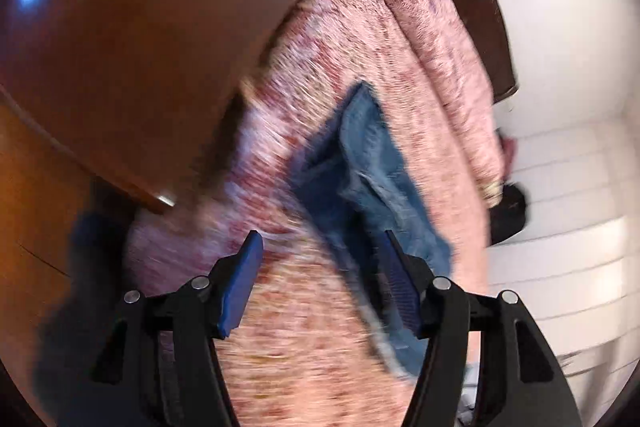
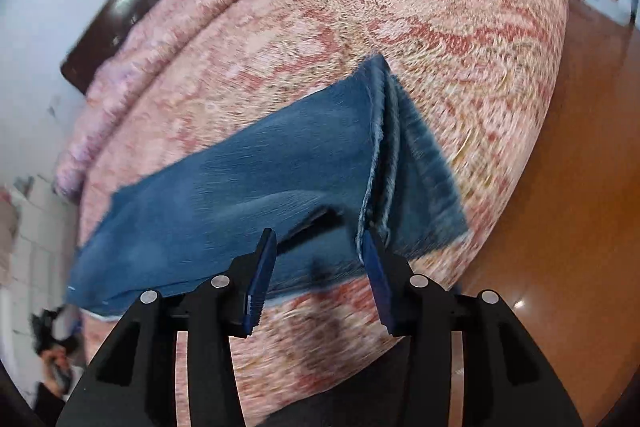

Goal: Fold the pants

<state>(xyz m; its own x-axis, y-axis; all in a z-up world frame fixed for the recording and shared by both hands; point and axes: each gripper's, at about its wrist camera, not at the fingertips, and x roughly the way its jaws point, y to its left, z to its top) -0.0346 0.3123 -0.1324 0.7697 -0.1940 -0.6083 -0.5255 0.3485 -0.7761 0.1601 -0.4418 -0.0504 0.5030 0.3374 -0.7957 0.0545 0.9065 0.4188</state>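
Both claws stand apart with nothing pinched: our left gripper [image 1: 320,279] hangs with jaws parted over the bedspread, one pad close against the denim edge, and our right gripper [image 2: 318,279] hangs with jaws parted just above the near hem of the cloth, no fabric between the pads that we can make out.

We see the pants [image 2: 248,187], blue jeans, lying flat on the pink patterned bedspread [image 2: 400,27], toward the near side of the bed. In the right wrist view their long axis runs from lower left up to the right, ending in a doubled, frayed end [image 2: 390,131] where layers stack. In the left wrist view the same denim [image 1: 360,167] stretches away from us as a narrow band.

We judge one fold already lies in place and we are between grips. Our next move calls for closing each claw on a layered edge, lifting both ends evenly and carrying them along the long axis.

Beyond lie the dark headboard [image 2: 132,7] and brown wooden floor [image 2: 580,187]. Blur hides finer detail.
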